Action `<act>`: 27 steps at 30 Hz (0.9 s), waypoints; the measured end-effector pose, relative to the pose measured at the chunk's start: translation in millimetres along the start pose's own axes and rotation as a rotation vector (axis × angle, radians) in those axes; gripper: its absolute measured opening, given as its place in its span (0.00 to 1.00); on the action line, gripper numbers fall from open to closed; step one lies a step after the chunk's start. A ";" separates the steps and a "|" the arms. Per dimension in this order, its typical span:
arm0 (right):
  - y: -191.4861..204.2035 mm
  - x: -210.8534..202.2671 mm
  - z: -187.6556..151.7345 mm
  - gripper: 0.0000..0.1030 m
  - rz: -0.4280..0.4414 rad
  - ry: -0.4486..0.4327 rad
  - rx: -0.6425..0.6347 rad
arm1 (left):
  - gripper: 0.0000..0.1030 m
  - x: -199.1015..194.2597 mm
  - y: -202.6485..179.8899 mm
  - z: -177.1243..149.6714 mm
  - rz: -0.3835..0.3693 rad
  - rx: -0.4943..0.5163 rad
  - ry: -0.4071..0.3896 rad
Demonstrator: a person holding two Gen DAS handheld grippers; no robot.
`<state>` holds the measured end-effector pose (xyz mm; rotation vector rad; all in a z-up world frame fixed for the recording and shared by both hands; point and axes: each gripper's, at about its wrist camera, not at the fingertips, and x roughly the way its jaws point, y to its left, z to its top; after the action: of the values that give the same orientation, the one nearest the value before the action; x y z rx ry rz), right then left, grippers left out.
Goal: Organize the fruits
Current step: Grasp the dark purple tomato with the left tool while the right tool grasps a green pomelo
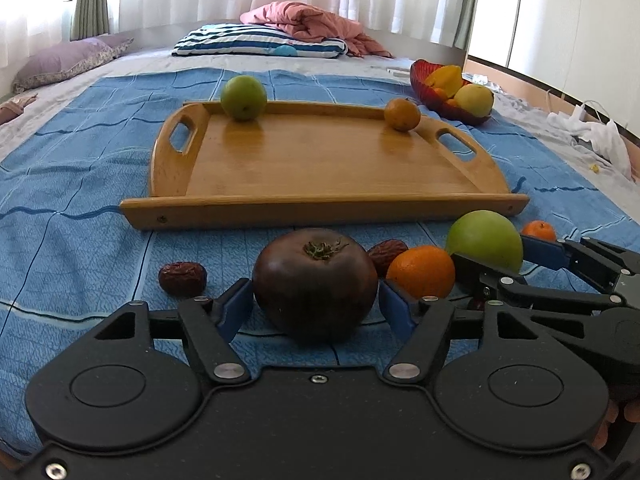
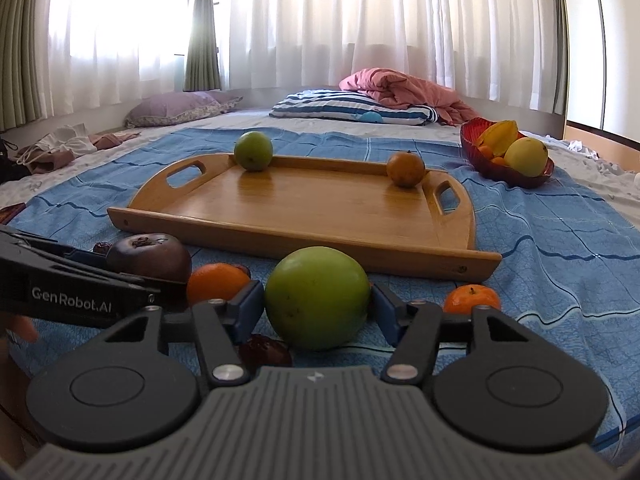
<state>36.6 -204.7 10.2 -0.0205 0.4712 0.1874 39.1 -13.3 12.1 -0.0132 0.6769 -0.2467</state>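
White lettering "GenRobot.AI" runs along the side of the left gripper (image 2: 86, 276), legible only in the right wrist view. That gripper (image 1: 316, 300) has its blue pads against both sides of a dark purple tomato (image 1: 315, 282) resting on the blue bedspread (image 1: 80, 240). The right gripper (image 2: 318, 306) is clamped on a large green fruit (image 2: 317, 297). An orange (image 2: 218, 282) lies between the two grippers. Straight ahead of both sits the wooden tray (image 1: 320, 204), holding a small green fruit (image 1: 243, 98) and a small orange fruit (image 1: 402, 114). Only the right view shows a dried date (image 2: 266, 350) under its left finger; only the left view shows another date (image 1: 182, 278) left of the tomato.
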 end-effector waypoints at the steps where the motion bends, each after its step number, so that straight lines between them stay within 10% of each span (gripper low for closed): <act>1: -0.2 0.4 0.2 0.63 0.001 0.000 0.001 | 0.63 0.3 -0.2 0.3 0.000 0.001 -0.003; 27: -8.5 5.9 0.5 0.58 0.006 0.021 0.105 | 0.59 -1.7 -10.4 1.2 0.041 0.018 -0.021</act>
<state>43.5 -212.1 7.8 0.0818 0.5019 0.1684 36.2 -23.1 15.0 0.0158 0.6535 -0.2127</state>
